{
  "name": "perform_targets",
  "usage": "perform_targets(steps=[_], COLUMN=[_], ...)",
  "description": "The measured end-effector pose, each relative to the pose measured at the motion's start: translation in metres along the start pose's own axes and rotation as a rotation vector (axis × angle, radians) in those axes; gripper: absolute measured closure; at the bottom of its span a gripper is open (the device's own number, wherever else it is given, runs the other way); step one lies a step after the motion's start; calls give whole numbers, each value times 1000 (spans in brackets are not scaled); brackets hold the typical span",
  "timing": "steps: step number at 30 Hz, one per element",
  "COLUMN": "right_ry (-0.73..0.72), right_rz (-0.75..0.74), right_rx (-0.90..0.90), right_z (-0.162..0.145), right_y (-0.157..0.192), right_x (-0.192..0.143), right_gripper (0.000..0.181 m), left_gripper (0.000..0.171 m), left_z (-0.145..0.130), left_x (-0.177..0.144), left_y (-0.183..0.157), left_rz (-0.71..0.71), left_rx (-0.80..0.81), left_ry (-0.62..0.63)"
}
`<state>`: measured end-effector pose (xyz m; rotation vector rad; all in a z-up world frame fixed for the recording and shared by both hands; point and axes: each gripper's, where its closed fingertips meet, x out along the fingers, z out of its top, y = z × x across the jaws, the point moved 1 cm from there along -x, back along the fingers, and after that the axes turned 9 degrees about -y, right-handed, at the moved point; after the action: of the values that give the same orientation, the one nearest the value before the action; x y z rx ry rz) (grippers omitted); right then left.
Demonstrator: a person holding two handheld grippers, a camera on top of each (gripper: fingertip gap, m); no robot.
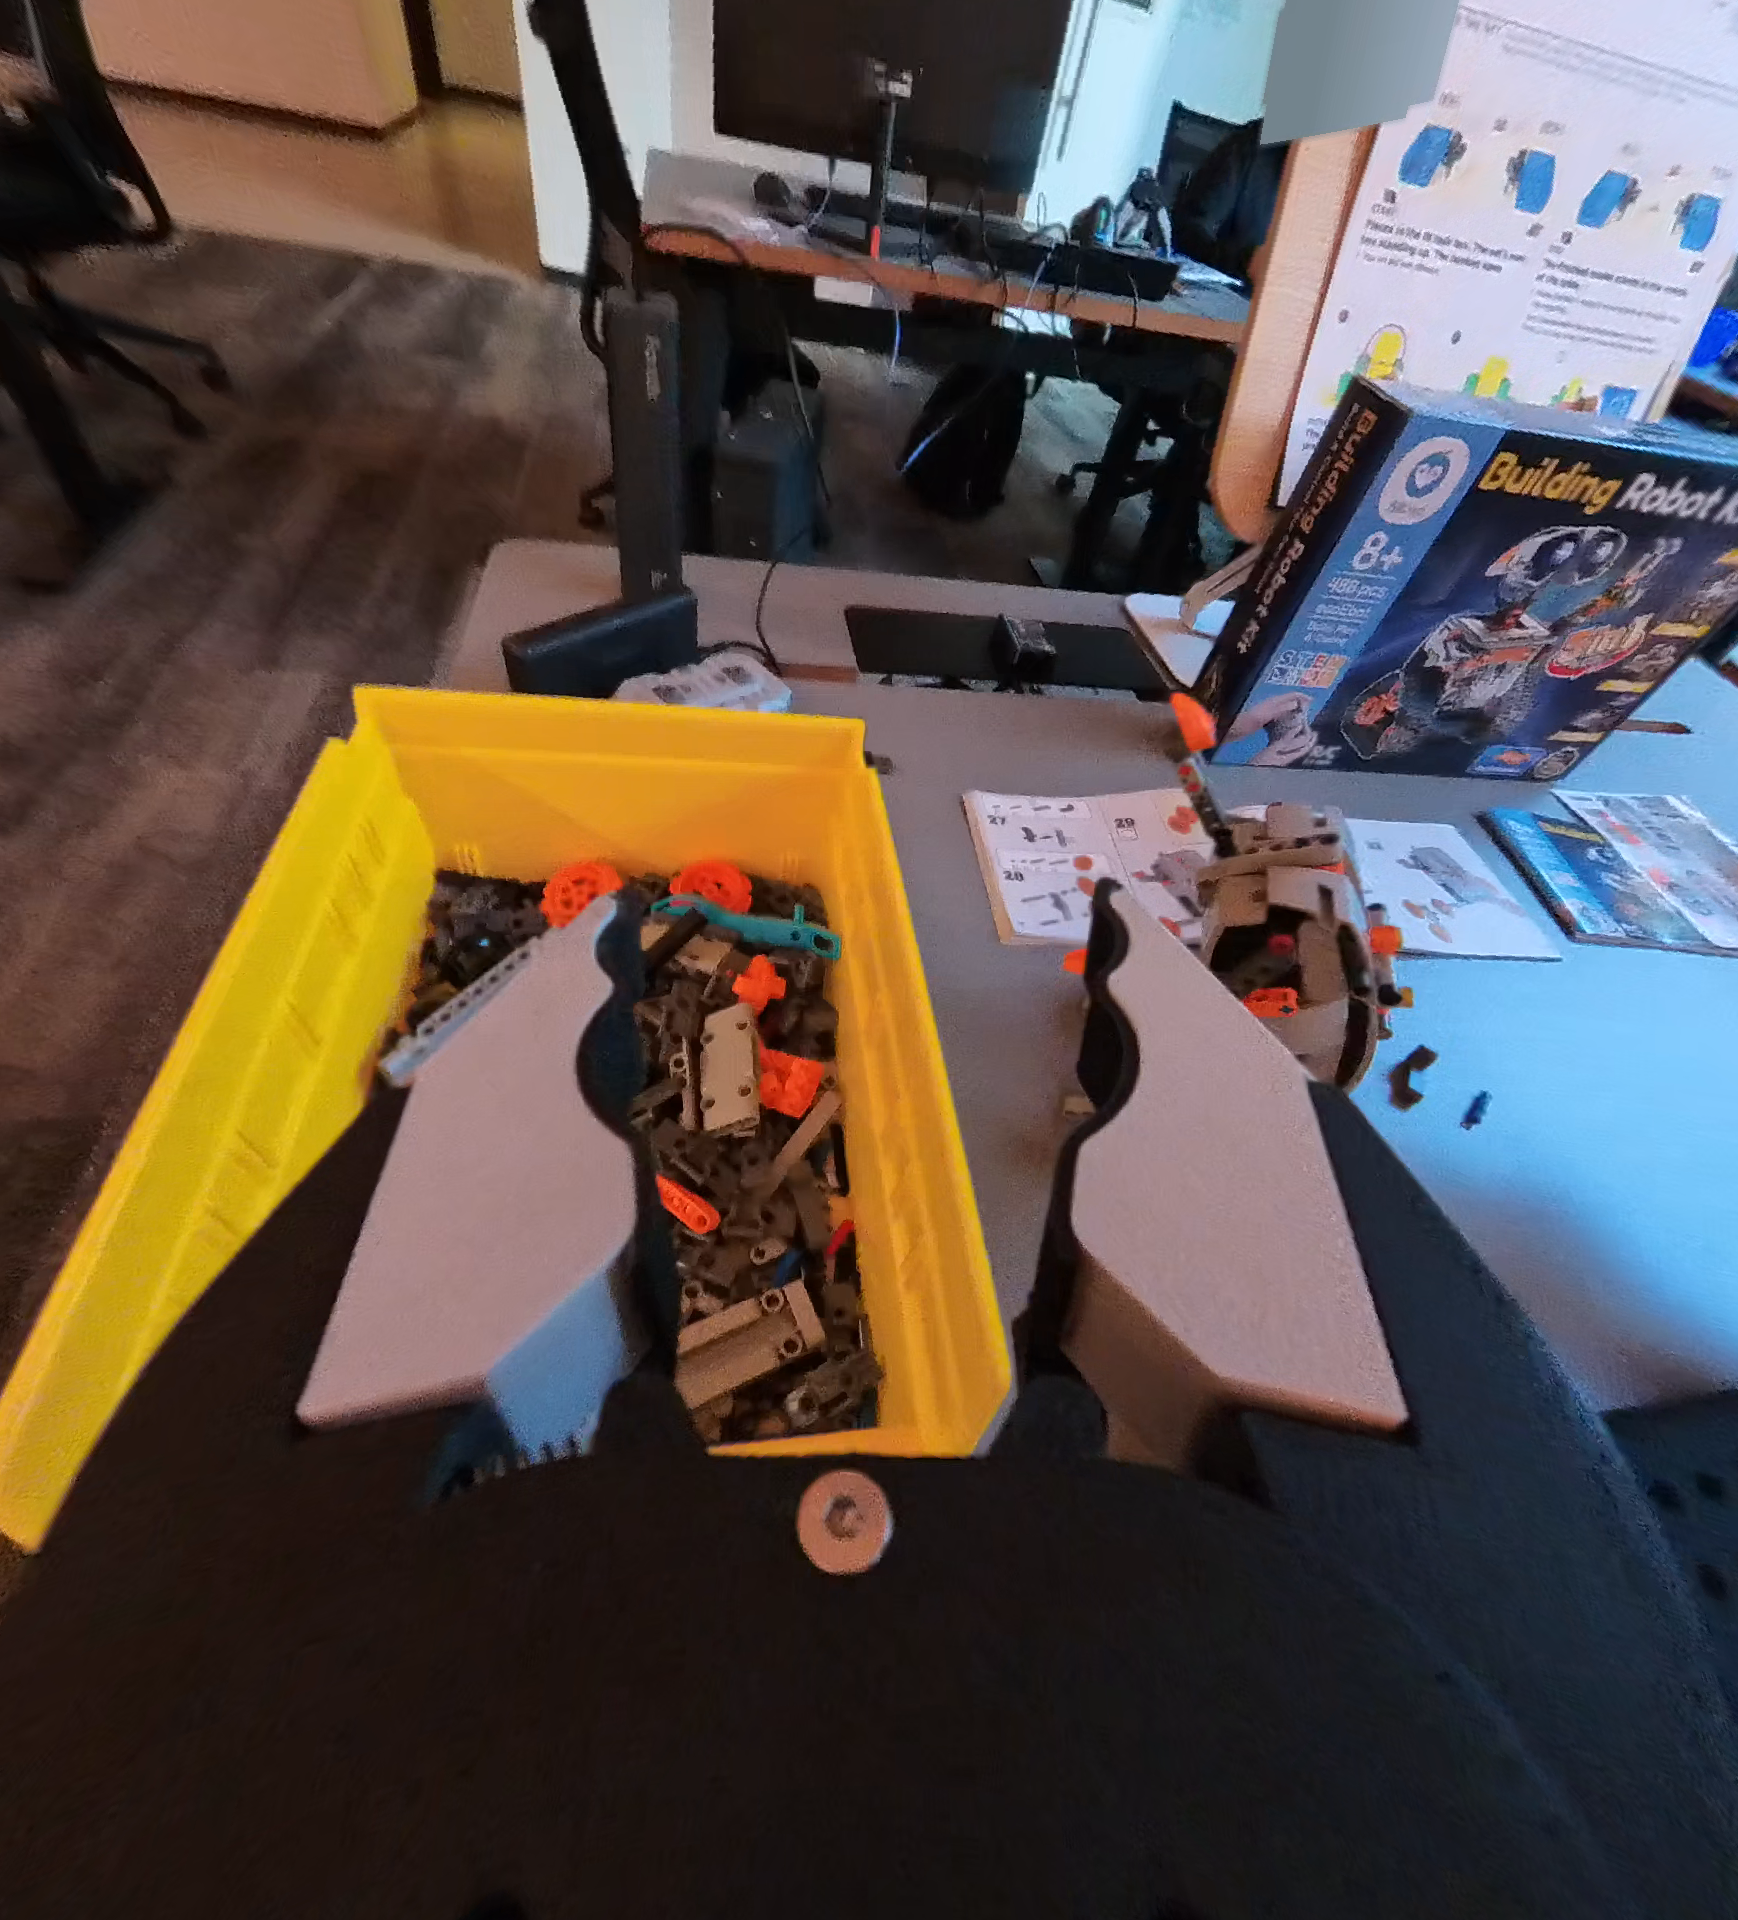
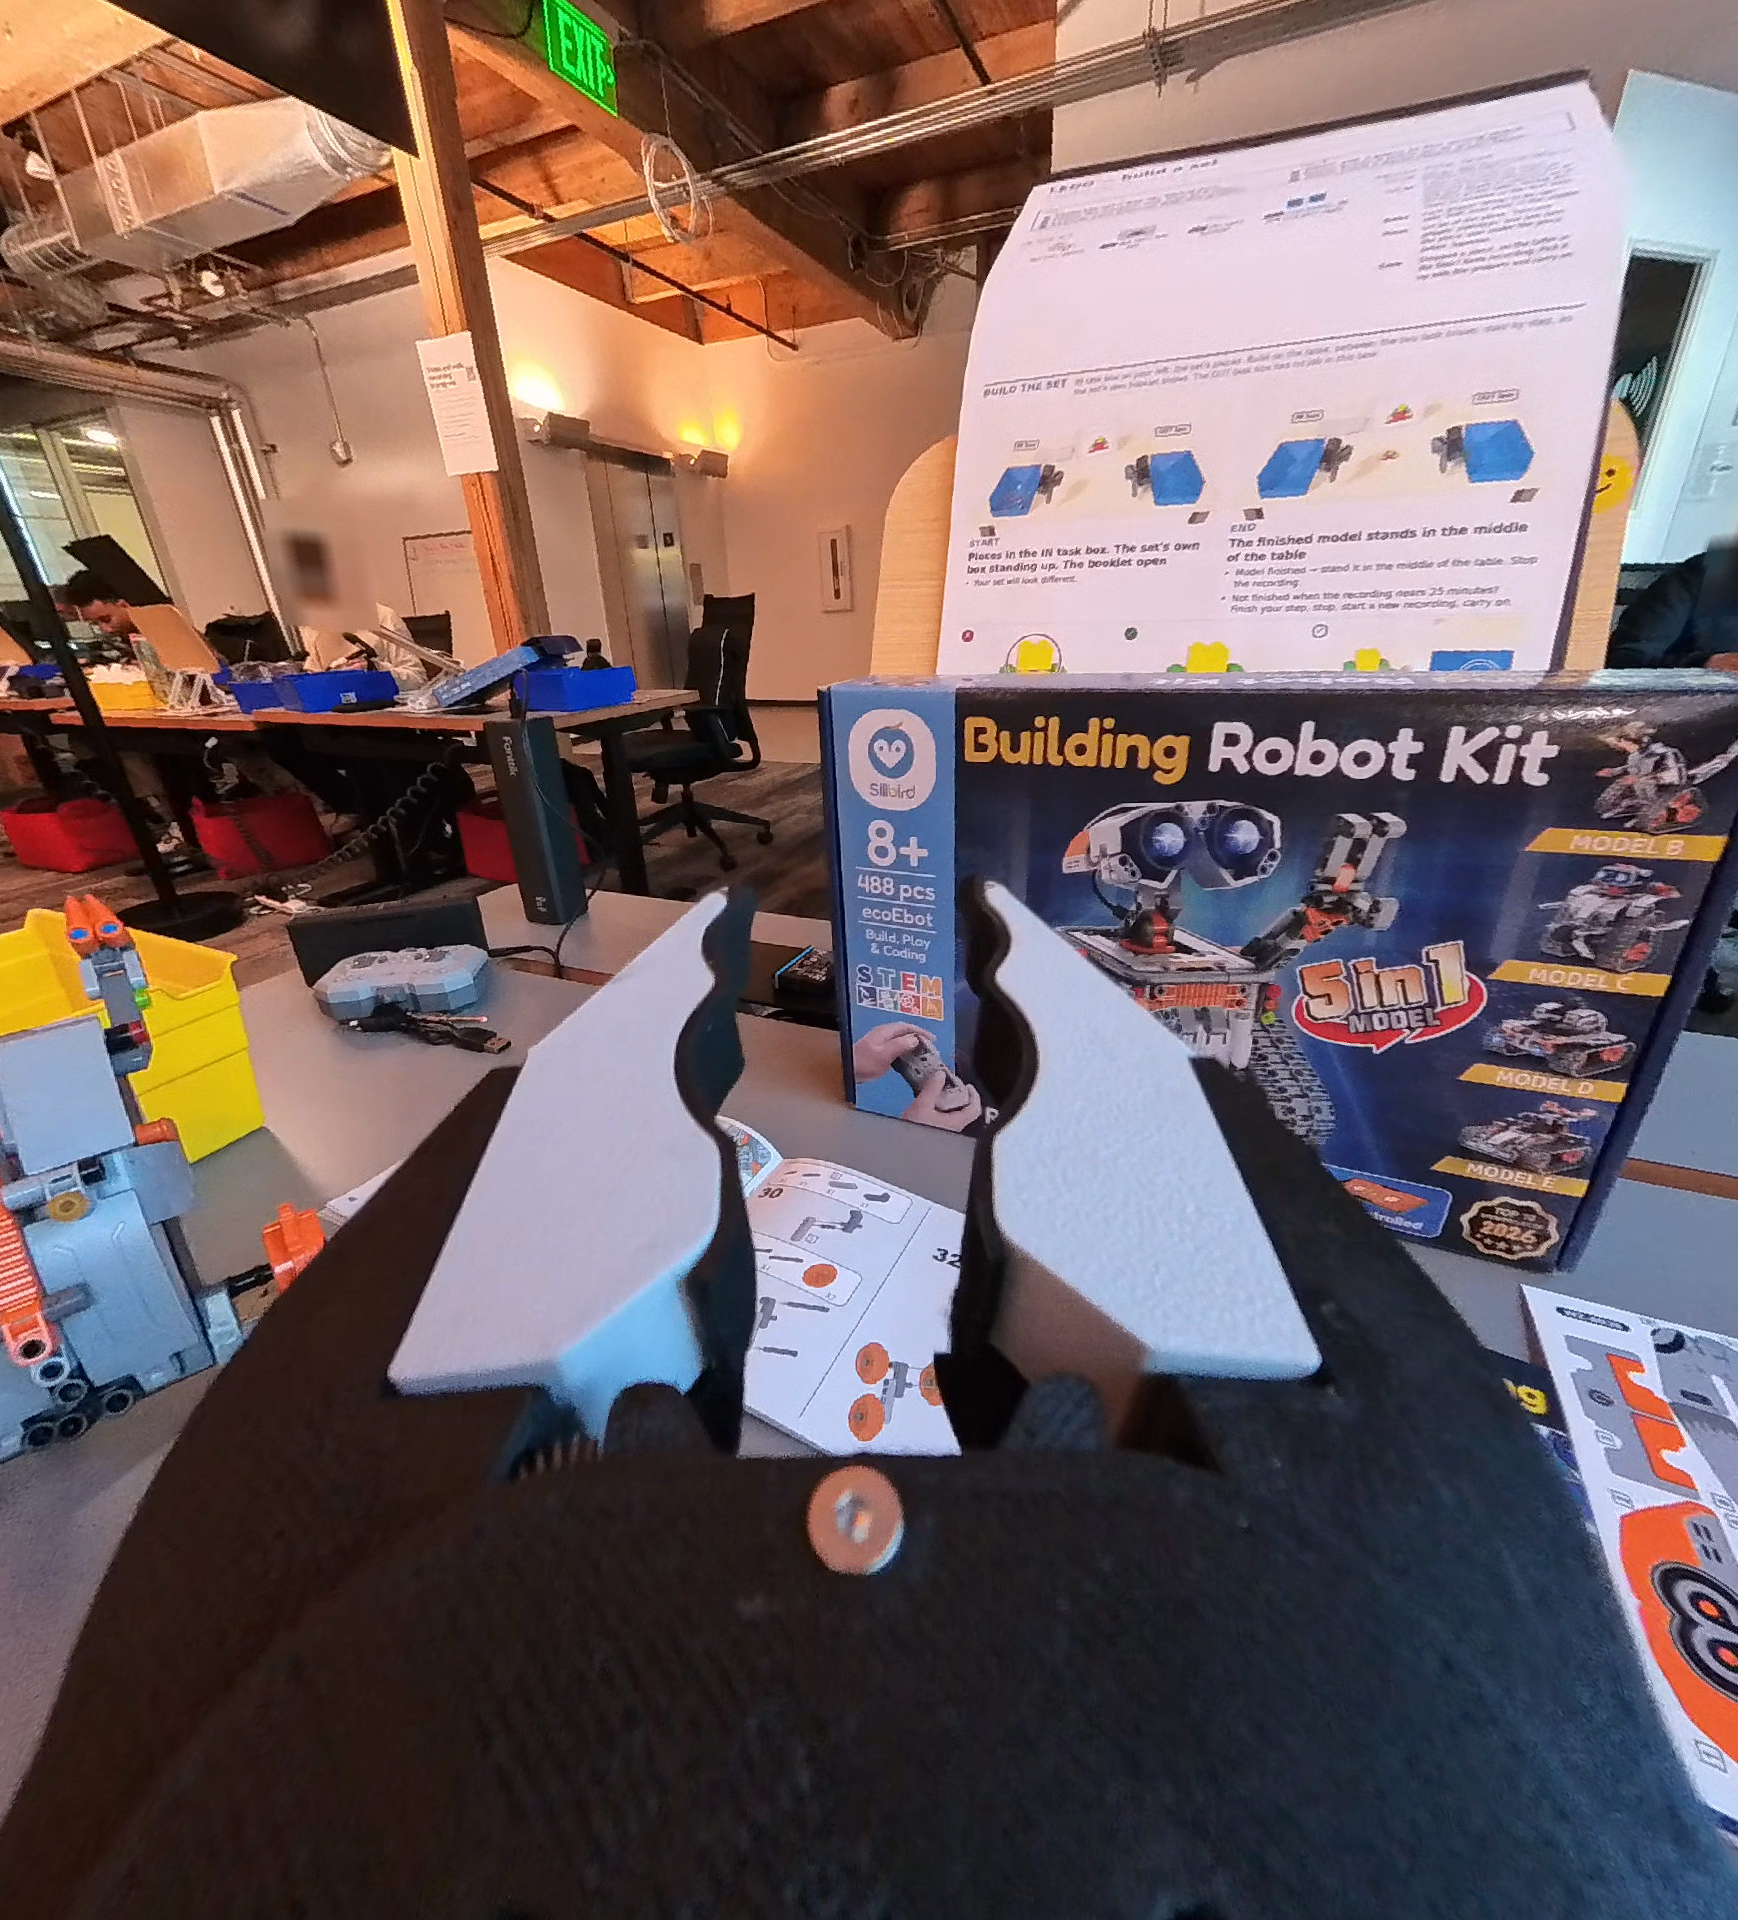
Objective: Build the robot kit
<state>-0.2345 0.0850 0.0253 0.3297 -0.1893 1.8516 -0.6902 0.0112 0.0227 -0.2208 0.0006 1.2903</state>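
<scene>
My left gripper (image 1: 860, 914) is open and empty, held above the right wall of a yellow bin (image 1: 553, 758). The bin holds several loose grey, black and orange building pieces (image 1: 740, 1091). A part-built grey and orange model (image 1: 1280, 935) stands on the grey table just right of the bin; it also shows in the right wrist view (image 2: 44, 1226). My right gripper (image 2: 854, 914) is open and empty, held above an open instruction booklet (image 2: 844, 1278), facing the upright kit box (image 2: 1312, 935). The booklet also shows in the left wrist view (image 1: 1052, 862).
A printed sheet (image 2: 1280, 395) stands behind the box. A sticker sheet (image 2: 1696, 1475) lies at the right. Two small dark pieces (image 1: 1416, 1075) lie right of the model. A grey controller (image 2: 403, 982) with a cable and a black tower (image 2: 532, 810) are at the table's back. People sit at far desks. Left tips to right tips: about 45 cm.
</scene>
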Motion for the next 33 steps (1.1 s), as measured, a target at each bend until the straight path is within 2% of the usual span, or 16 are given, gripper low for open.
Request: perform_targets(steps=[3,5,7,10,12,13,16,19,23,27,33], right_ry=[14,28,42,49,54,57,61,60,60,65,101], right_rz=[7,11,13,17,20,22,27,34,38,30,69], right_rx=[-11,-26,-32,-38,-49,-51,-52,-54,-67,-57,79], right_z=[-5,-9,-13,-15,-17,-17,-19,-18,-17,-16,-6], right_y=[2,2,3,3,3,4,5,7,8,5,8], right_x=[2,3,4,5,6,6,6,6,6,5,-21], right_gripper=[140,141,140,140,140,140,141,141,141,141,140], left_gripper=[91,97,98,116,146,152,154,154,149,147,146], left_z=[-4,-12,-32,-70,-91,-102,-128,-138,-144,-157,-161], left_x=[-4,-5,-5,-4,2,6,14,15,20,17,20], left_y=[23,37,51,74,85,90,108,126,136,138,133], left_rz=[56,83,98,133,121,102,36,-7,-92,-143,-176], left_rx=[19,55,75,68,107,149,335,502,636,676,704], left_ry=[18,86,235,511,659,730,940,1080,1150,1216,1176])
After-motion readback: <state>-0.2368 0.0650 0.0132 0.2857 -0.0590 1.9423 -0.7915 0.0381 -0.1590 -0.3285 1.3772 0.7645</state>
